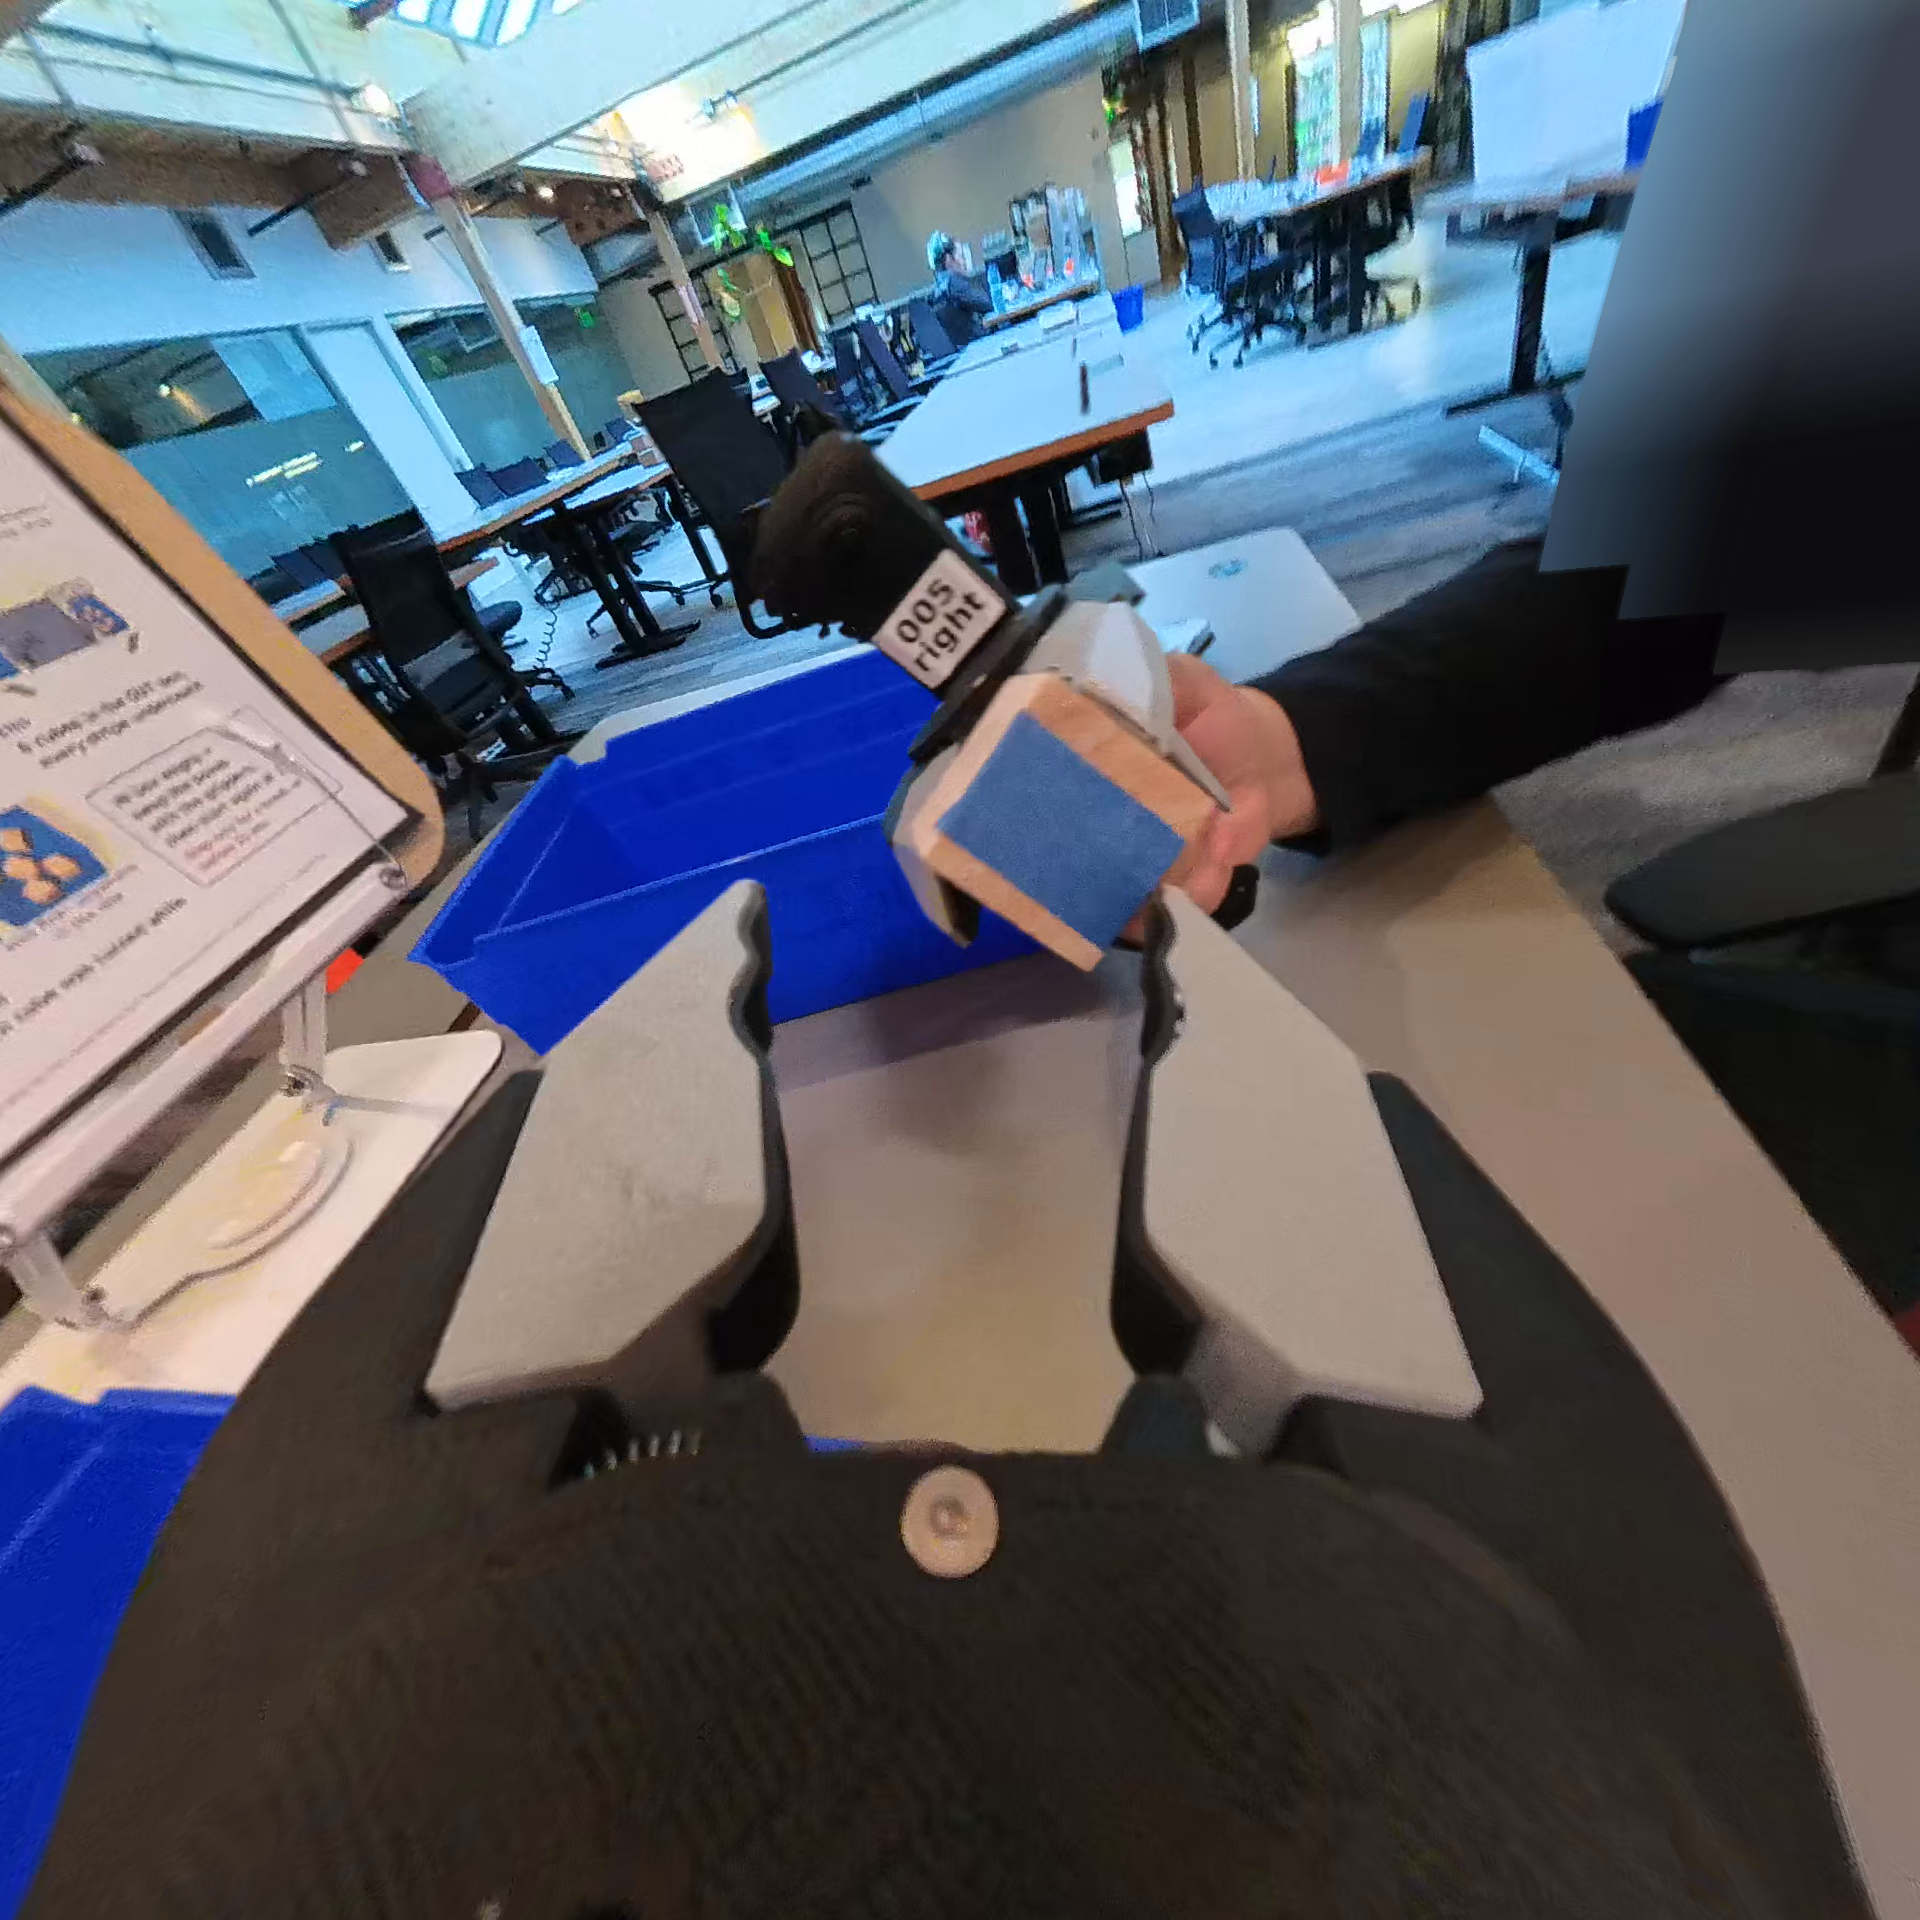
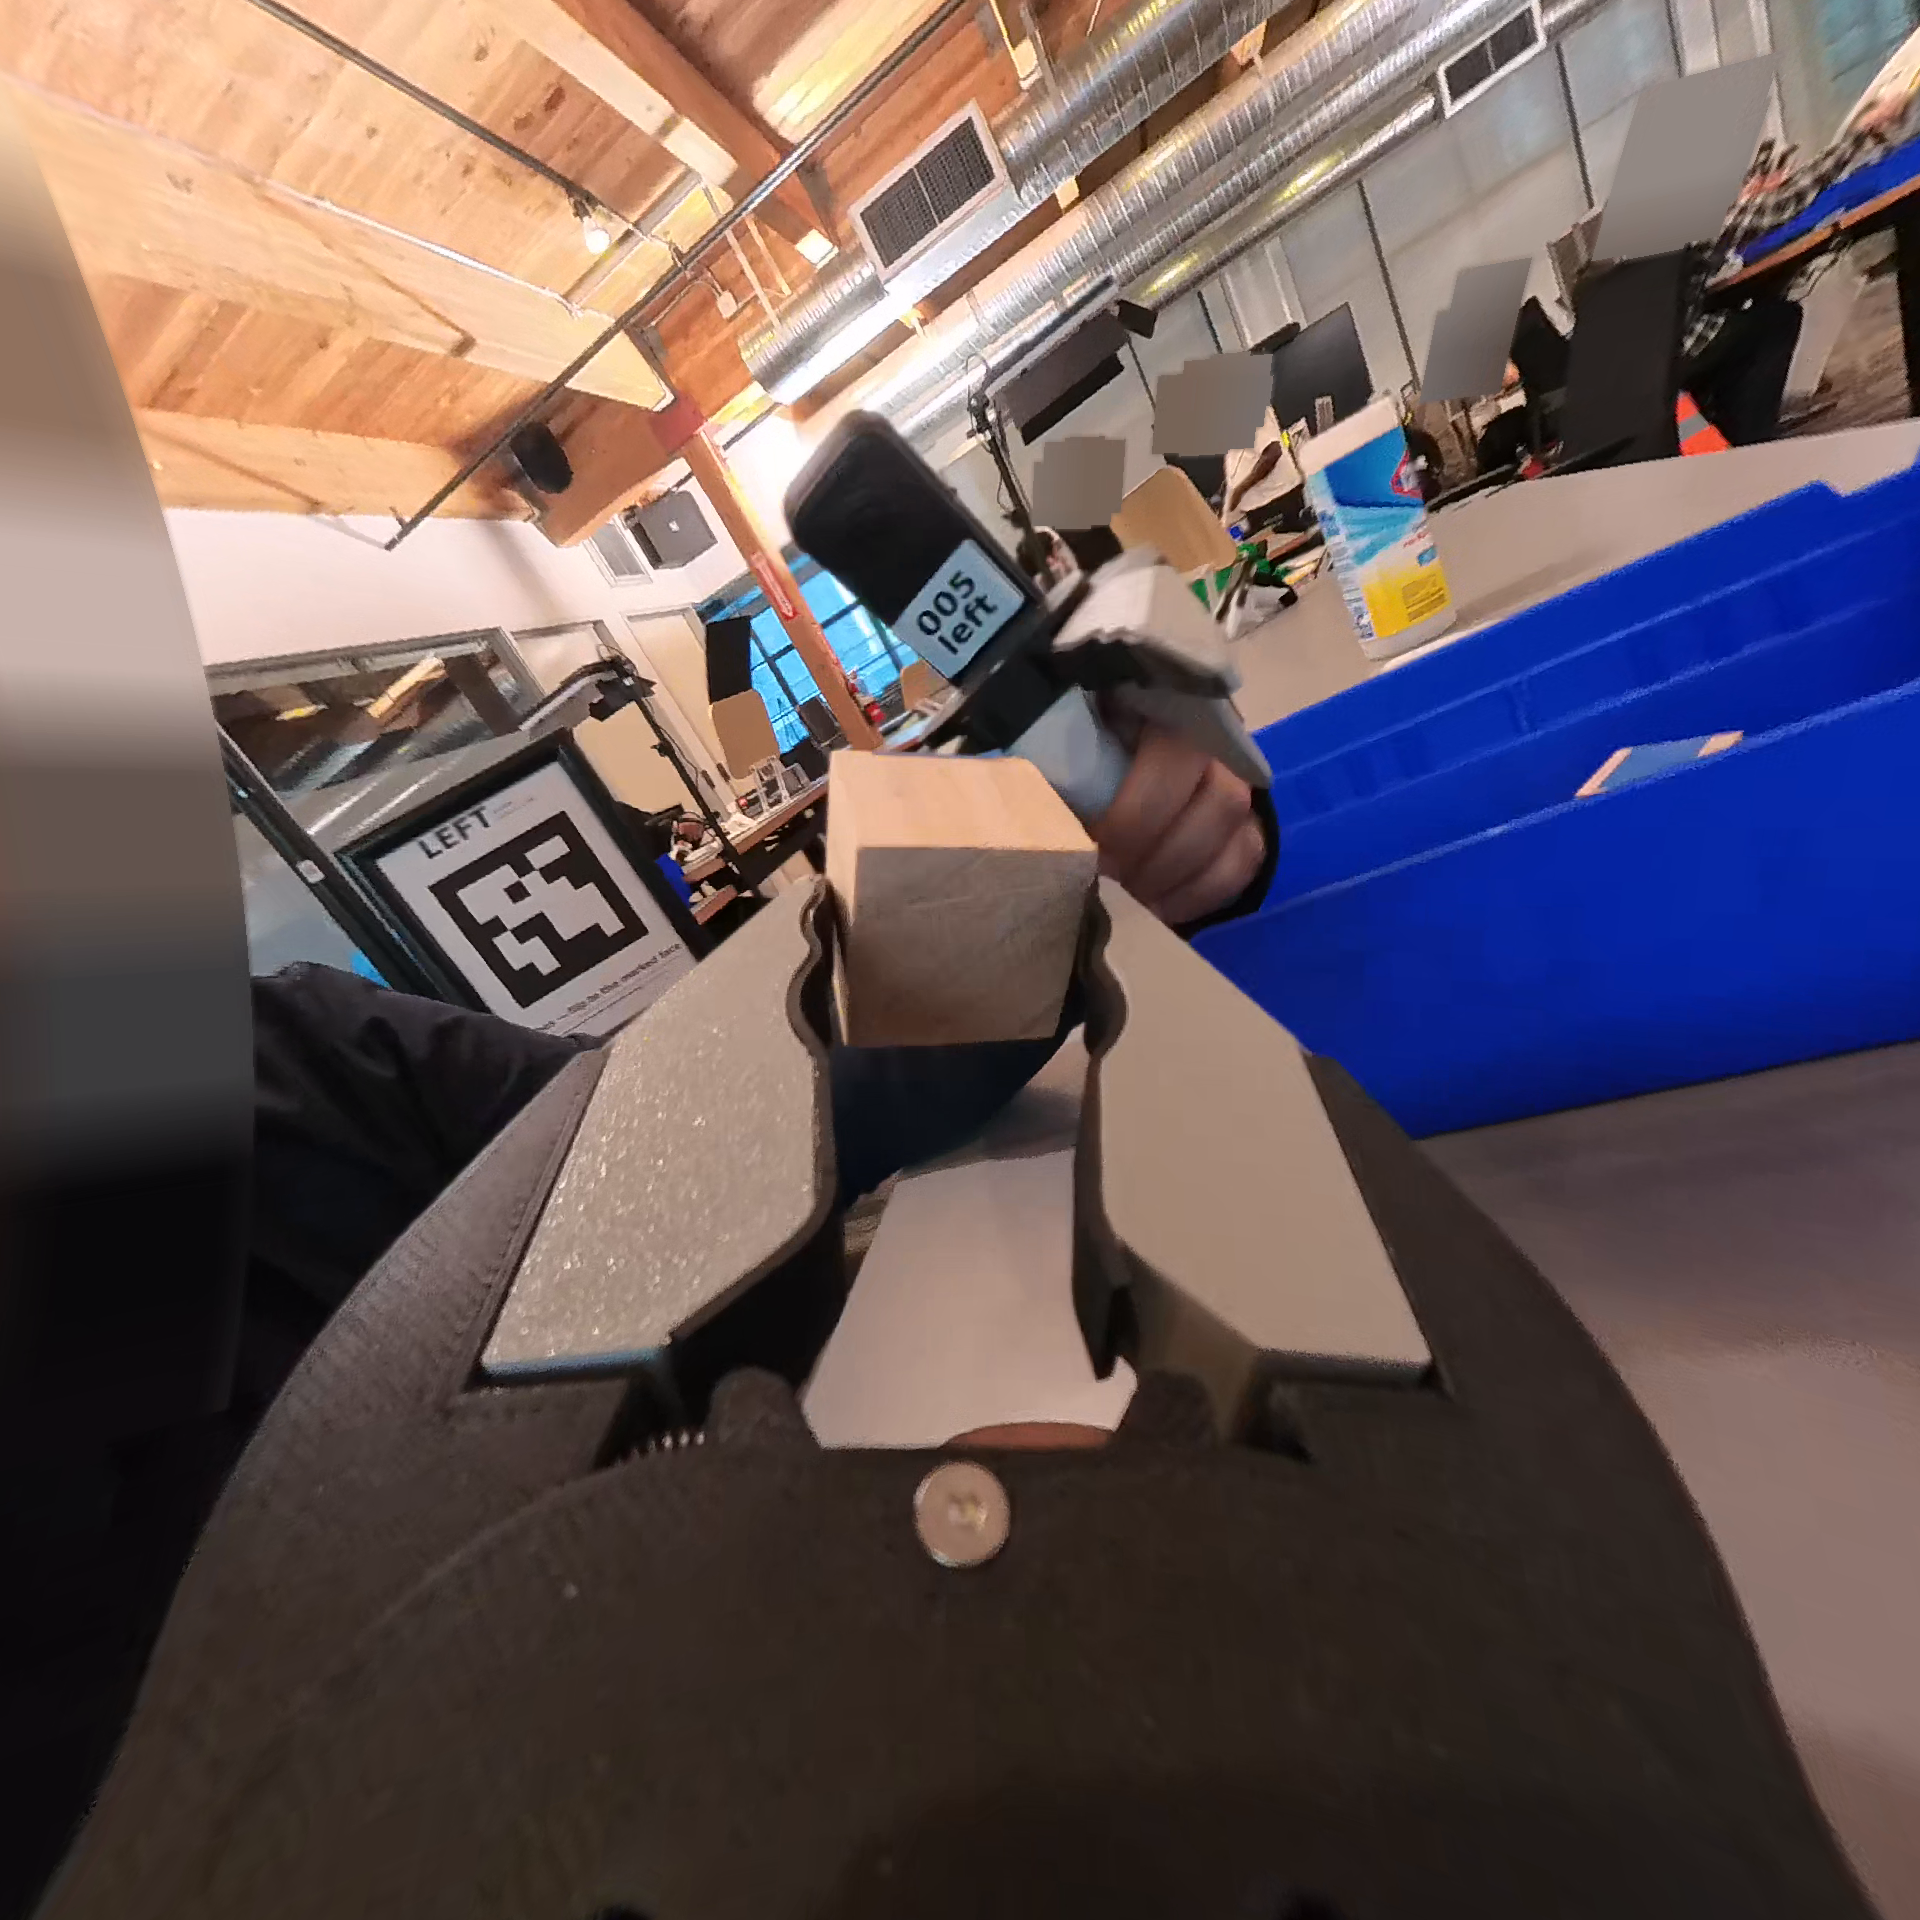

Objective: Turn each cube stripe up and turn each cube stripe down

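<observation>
My right gripper [image 2: 956,940] is shut on a wooden cube [image 2: 961,883] and holds it in the air above the grey table [image 2: 1714,1299]. In the left wrist view the same cube [image 1: 1049,831] shows a blue stripe face towards my left camera. In the right wrist view only bare wood shows. My left gripper [image 1: 956,940] is open and empty, its fingertips just below and in front of the held cube. A second cube [image 2: 1657,769] lies stripe up inside the blue bin [image 2: 1558,935].
The blue bin [image 1: 665,831] stands on the table behind the grippers. Another blue bin [image 1: 62,1538] is at the lower left. An instruction sign on a stand [image 1: 156,779] is at the left. A wipes canister [image 2: 1377,540] and a marker board [image 2: 540,914] stand farther off.
</observation>
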A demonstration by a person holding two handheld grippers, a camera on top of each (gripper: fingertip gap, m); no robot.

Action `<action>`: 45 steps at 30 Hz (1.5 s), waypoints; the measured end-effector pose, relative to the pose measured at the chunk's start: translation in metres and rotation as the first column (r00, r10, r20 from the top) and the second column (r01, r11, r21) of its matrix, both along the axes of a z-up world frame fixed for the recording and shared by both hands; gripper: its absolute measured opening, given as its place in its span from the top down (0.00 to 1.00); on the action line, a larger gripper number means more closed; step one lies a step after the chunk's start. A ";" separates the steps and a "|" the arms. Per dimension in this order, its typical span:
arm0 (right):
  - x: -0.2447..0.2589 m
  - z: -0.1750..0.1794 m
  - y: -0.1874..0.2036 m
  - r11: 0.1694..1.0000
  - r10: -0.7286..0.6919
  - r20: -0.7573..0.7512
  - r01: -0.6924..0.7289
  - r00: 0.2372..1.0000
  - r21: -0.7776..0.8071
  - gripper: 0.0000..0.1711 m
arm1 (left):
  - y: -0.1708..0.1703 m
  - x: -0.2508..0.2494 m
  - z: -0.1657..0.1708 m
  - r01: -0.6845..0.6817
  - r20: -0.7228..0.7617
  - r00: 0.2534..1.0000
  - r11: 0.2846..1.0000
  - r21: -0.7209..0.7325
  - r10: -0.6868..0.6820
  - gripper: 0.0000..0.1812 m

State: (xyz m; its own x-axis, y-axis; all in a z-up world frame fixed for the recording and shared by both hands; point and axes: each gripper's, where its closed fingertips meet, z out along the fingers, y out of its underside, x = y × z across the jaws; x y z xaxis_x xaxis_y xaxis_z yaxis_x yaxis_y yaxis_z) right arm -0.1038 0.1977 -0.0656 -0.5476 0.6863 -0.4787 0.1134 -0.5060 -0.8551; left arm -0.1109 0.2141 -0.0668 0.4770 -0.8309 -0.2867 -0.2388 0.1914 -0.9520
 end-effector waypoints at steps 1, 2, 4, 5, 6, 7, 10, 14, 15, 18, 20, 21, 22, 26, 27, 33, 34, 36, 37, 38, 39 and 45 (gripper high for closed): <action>0.001 0.002 0.000 1.000 -0.009 -0.007 0.009 1.000 0.014 0.75 | 0.003 -0.001 0.001 -0.005 0.027 1.000 1.000 -0.027 0.006 0.59; 0.002 0.002 0.001 0.999 -0.018 -0.007 0.018 1.000 0.033 0.75 | 0.003 -0.001 0.001 0.002 0.036 0.999 0.999 -0.047 0.000 0.59; 0.001 0.001 0.006 0.994 -0.074 -0.010 0.075 0.997 0.082 0.74 | 0.005 -0.001 0.000 -0.011 0.033 0.999 0.998 -0.057 0.013 0.60; 0.002 0.002 0.009 0.990 -0.095 -0.013 0.096 0.995 0.100 0.74 | 0.006 0.000 0.001 -0.013 0.043 0.999 0.998 -0.054 0.015 0.60; 0.003 0.005 0.011 0.987 -0.113 -0.022 0.115 0.993 0.108 0.74 | 0.005 0.001 0.002 0.000 0.057 0.998 0.998 -0.058 0.004 0.60; 0.005 0.008 0.015 0.984 -0.138 -0.035 0.141 0.990 0.109 0.75 | 0.003 0.002 0.003 0.012 0.064 0.998 0.998 -0.067 -0.008 0.60; 0.014 0.025 0.025 0.975 -0.195 -0.079 0.202 0.978 0.092 0.75 | 0.003 -0.002 0.008 0.012 0.096 0.995 0.998 -0.063 -0.005 0.60; 0.027 0.049 0.040 0.938 -0.298 -0.146 0.318 0.943 0.139 0.75 | 0.023 -0.016 0.008 -0.094 0.128 0.986 0.992 -0.085 0.104 0.67; 0.029 0.053 0.047 0.923 -0.332 -0.152 0.354 0.931 0.153 0.74 | 0.030 -0.021 0.004 -0.137 0.122 0.981 0.985 -0.108 0.149 0.67; 0.037 0.059 0.083 0.849 -0.478 -0.104 0.489 0.872 0.199 0.75 | 0.045 -0.031 -0.007 -0.209 0.100 0.969 0.964 -0.165 0.227 0.67; 0.045 0.052 0.125 0.740 -0.628 -0.013 0.602 0.778 0.301 0.75 | 0.057 -0.041 -0.015 -0.280 0.082 0.950 0.939 -0.199 0.301 0.68; 0.051 0.047 0.149 0.668 -0.701 0.022 0.645 0.713 0.373 0.75 | 0.061 -0.045 -0.019 -0.300 0.075 0.944 0.929 -0.217 0.322 0.68; 0.058 0.040 0.174 0.595 -0.764 0.061 0.665 0.642 0.451 0.75 | 0.064 -0.048 -0.023 -0.314 0.070 0.939 0.920 -0.236 0.338 0.69; 0.085 -0.009 0.253 0.463 -0.877 0.286 0.523 0.386 0.715 0.75 | 0.075 -0.058 -0.033 -0.357 0.073 0.915 0.880 -0.311 0.397 0.69; 0.090 -0.022 0.265 0.468 -0.879 0.336 0.476 0.338 0.745 0.75 | 0.075 -0.059 -0.033 -0.355 0.081 0.913 0.876 -0.327 0.400 0.70; 0.106 -0.087 0.311 0.520 -0.853 0.516 0.215 0.081 0.826 0.74 | 0.075 -0.065 -0.025 -0.347 0.144 0.898 0.870 -0.350 0.416 0.71; 0.106 -0.096 0.314 0.535 -0.843 0.536 0.187 0.052 0.824 0.74 | 0.075 -0.066 -0.024 -0.340 0.154 0.897 0.871 -0.355 0.414 0.71; 0.103 -0.114 0.316 0.581 -0.810 0.586 0.150 0.019 0.800 0.74 | 0.077 -0.068 -0.026 -0.344 0.158 0.892 0.863 -0.370 0.423 0.71; 0.100 -0.122 0.317 0.599 -0.797 0.604 0.142 0.011 0.788 0.74 | 0.077 -0.069 -0.027 -0.348 0.156 0.890 0.858 -0.377 0.429 0.72; 0.098 -0.129 0.318 0.610 -0.788 0.616 0.136 -0.001 0.781 0.74 | 0.078 -0.070 -0.029 -0.348 0.154 0.890 0.856 -0.382 0.430 0.72; 0.098 -0.136 0.320 0.617 -0.782 0.624 0.127 -0.018 0.777 0.74 | 0.078 -0.070 -0.030 -0.345 0.153 0.891 0.855 -0.387 0.428 0.72; 0.097 -0.141 0.327 0.587 -0.803 0.593 0.104 -0.056 0.803 0.75 | 0.079 -0.072 -0.032 -0.354 0.142 0.889 0.851 -0.387 0.434 0.72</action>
